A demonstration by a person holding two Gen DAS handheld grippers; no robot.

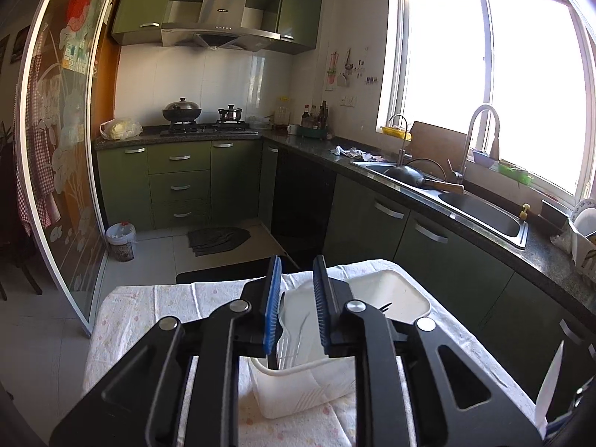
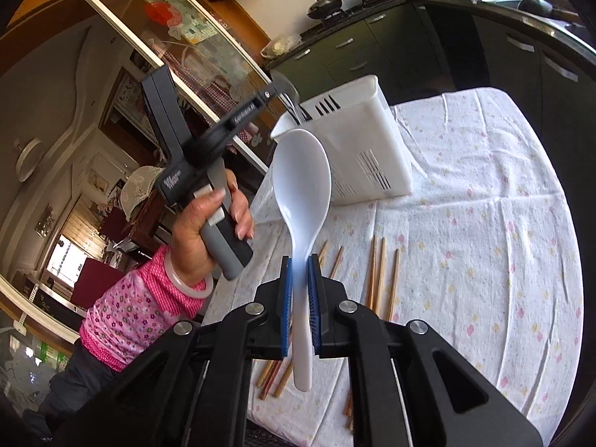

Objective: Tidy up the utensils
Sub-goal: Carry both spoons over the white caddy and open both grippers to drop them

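My right gripper (image 2: 301,260) is shut on the handle of a white rice spoon (image 2: 301,186), held bowl-up above the table. Several wooden chopsticks (image 2: 380,275) lie loose on the flowered tablecloth (image 2: 484,223) under it. Beyond stands a white slotted utensil caddy (image 2: 357,149). My left gripper (image 2: 273,91), held by a hand in a pink sleeve, hovers at the caddy's left end. In the left wrist view the left gripper (image 1: 297,260) is open, its blue pads a narrow gap apart with nothing pressed between them. The caddy (image 1: 298,391) sits right below, with a white slotted utensil and dark handles inside.
The small table's edges drop to the tiled floor on the far and left sides. A green L-shaped kitchen counter with a sink (image 1: 480,212) runs along the right, the stove (image 1: 208,126) at the back. A bin (image 1: 121,240) and a glass sliding door (image 1: 63,149) stand left.
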